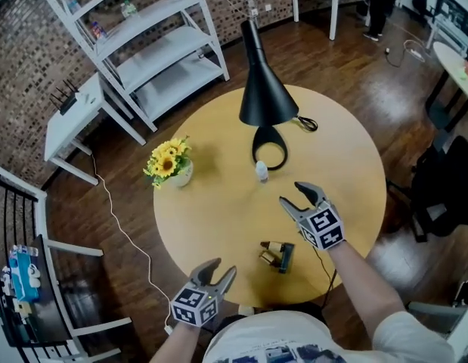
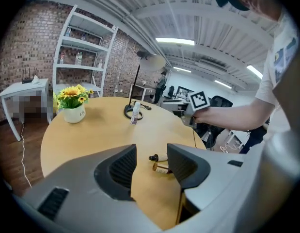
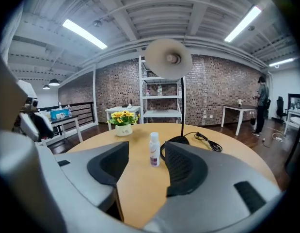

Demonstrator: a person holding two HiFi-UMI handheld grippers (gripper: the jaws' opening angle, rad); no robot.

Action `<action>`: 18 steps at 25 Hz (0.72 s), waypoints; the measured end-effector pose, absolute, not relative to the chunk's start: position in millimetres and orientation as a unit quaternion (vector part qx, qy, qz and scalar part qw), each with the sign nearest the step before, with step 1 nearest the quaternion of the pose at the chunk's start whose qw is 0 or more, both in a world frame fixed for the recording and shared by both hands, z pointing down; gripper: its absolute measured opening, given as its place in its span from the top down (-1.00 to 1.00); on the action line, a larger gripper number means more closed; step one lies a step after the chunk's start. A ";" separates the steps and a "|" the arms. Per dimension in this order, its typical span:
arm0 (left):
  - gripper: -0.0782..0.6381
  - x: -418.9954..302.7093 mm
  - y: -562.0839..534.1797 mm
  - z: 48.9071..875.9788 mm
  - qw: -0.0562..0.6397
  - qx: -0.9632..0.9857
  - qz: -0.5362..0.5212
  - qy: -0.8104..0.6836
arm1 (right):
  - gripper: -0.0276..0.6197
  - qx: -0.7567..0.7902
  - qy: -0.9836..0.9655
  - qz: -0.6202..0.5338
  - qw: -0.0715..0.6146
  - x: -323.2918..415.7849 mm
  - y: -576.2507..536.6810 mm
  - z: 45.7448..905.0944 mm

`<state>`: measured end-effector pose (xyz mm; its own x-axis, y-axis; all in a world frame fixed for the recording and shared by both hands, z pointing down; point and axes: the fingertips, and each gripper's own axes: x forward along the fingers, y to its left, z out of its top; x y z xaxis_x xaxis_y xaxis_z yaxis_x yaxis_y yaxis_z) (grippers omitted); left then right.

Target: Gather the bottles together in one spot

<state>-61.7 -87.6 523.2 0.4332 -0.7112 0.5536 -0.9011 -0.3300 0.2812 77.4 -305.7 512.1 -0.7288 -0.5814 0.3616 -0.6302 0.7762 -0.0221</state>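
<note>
I am aiming my right claw [image 1: 292,194], jaws apart and empty, at the upright white bottle [image 1: 261,172] beside the lamp base [image 1: 269,148], at the middle of the table [image 1: 211,225]. Clipping it off-centre, I am risking toppling it.

I am working over a table [image 1: 218,225] whose top is looking like smooth, matt, pale wood. My left tongs [image 1: 221,269] and right tongs [image 1: 292,195] are showing matt grey plastic with ribbed black pads [image 3: 181,166].

The round surface [image 1: 211,218] carries a sunflower pot [image 1: 172,171] at left, a black lamp [image 1: 264,100], an upright white bottle [image 1: 261,172], and seemingly two small bottles [image 1: 277,255] lying lower centre.
</note>
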 end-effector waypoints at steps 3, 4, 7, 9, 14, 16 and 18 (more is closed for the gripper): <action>0.26 -66.2 -77.7 515.6 0.278 0.811 0.155 -0.491 | 0.11 0.346 -0.916 0.088 0.183 101.7 -248.2 507.6; 0.26 -68.3 -72.7 513.4 0.275 0.815 0.153 -0.486 | 0.11 0.353 -0.912 0.095 0.185 107.0 -228.2 505.8; 0.26 -74.3 -56.0 510.1 0.273 0.824 0.148 -0.474 | 0.12 0.376 -0.900 0.109 0.190 118.3 -171.7 501.4; 0.26 -76.4 -43.6 511.4 0.277 0.830 0.145 -0.462 | 0.11 0.393 -0.891 0.118 0.193 123.3 -138.0 500.2; 0.26 -87.6 -10.5 512.1 0.280 0.840 0.144 -0.442 | 0.12 0.434 -0.867 0.144 0.196 126.0 -63.7 494.4; 0.26 -92.4 2.9 513.3 0.281 0.843 0.146 -0.435 | 0.12 0.443 -0.862 0.145 0.199 125.1 -37.7 491.9; 0.26 -98.4 16.5 515.4 0.285 0.845 0.147 -0.429 | 0.12 0.451 -0.857 0.144 0.201 122.6 -13.8 490.5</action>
<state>-98.4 16.5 515.4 0.5893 -0.6398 0.4934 -0.8079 -0.4700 0.3555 122.6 -13.8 490.5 -0.5113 -0.7158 0.4756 -0.8322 0.5506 -0.0660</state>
